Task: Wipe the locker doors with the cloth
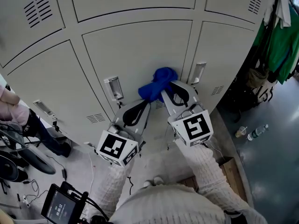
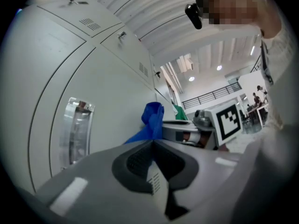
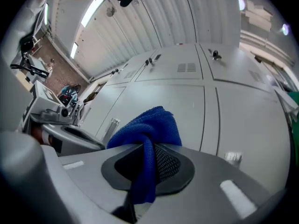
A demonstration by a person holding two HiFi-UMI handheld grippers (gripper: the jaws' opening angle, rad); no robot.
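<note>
A blue cloth (image 1: 159, 84) is bunched against the middle grey locker door (image 1: 140, 55), between two recessed handles (image 1: 113, 87) (image 1: 198, 72). My right gripper (image 1: 164, 89) is shut on the blue cloth (image 3: 147, 129), and a strip of it hangs down between the jaws (image 3: 148, 149). My left gripper (image 1: 144, 102) sits just left of and below the cloth. Its jaws (image 2: 153, 143) are closed together with nothing showing between them. The blue cloth (image 2: 152, 120) rises just beyond their tips, next to the right gripper's marker cube (image 2: 229, 120).
More locker doors surround the middle one. Clothes (image 1: 280, 36) hang at the right end of the lockers, with a bottle (image 1: 258, 132) and a cup (image 1: 241, 131) on the floor below. A person (image 1: 14, 111) and cables are at the left, and a tablet (image 1: 58, 206) lies near my feet.
</note>
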